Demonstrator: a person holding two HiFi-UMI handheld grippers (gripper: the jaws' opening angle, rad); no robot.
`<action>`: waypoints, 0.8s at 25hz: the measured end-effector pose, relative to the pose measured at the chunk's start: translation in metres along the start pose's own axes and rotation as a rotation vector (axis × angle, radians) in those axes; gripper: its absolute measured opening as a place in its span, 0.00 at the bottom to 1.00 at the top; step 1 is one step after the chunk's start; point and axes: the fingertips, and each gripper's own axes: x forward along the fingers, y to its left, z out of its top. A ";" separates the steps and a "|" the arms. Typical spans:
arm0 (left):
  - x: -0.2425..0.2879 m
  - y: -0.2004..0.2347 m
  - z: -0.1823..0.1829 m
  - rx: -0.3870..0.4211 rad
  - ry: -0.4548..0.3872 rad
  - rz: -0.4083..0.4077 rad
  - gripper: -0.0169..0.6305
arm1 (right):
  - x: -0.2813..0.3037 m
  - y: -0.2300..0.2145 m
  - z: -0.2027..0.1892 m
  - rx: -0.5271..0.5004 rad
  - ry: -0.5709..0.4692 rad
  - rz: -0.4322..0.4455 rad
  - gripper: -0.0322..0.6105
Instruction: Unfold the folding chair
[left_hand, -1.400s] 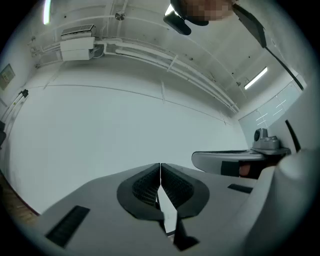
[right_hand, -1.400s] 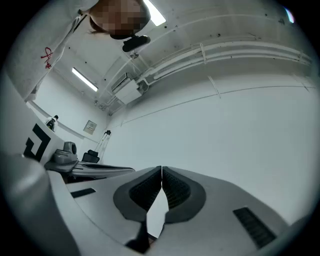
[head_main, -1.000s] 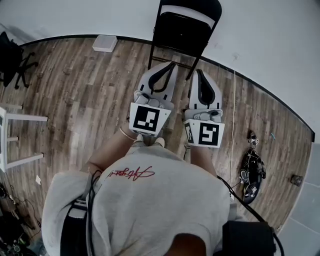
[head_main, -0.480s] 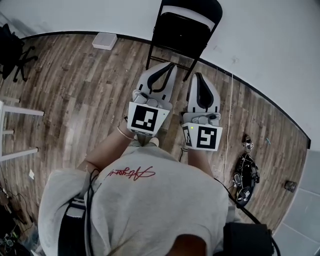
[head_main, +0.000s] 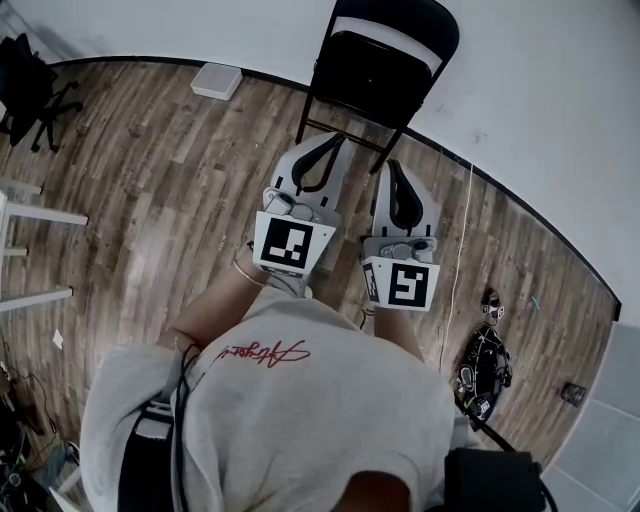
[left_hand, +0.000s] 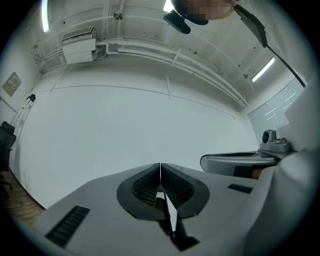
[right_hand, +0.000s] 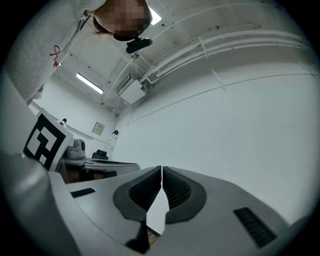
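A person holds the left gripper (head_main: 333, 142) and right gripper (head_main: 393, 168) side by side, pointing forward, both sets of jaws pressed together on nothing. Just ahead, the folded chair (head_main: 385, 60) stands on the wood floor (head_main: 150, 180) by a white wall (head_main: 540, 90).

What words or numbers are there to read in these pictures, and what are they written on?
Red handwriting on the person's shirt: too swirly to read.
Wall sign: too small to read.
Left marker cube and right marker cube: black-and-white square patterns, no letters or numbers.
So no text here can be quoted.
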 end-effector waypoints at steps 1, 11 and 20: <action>0.009 0.006 -0.004 -0.009 0.002 0.002 0.05 | 0.009 -0.002 -0.005 -0.003 0.004 0.003 0.08; 0.190 0.090 -0.065 -0.035 0.013 -0.082 0.05 | 0.183 -0.088 -0.072 -0.040 0.013 -0.064 0.08; 0.344 0.169 -0.120 -0.039 0.112 -0.158 0.06 | 0.314 -0.153 -0.127 -0.031 0.104 -0.099 0.08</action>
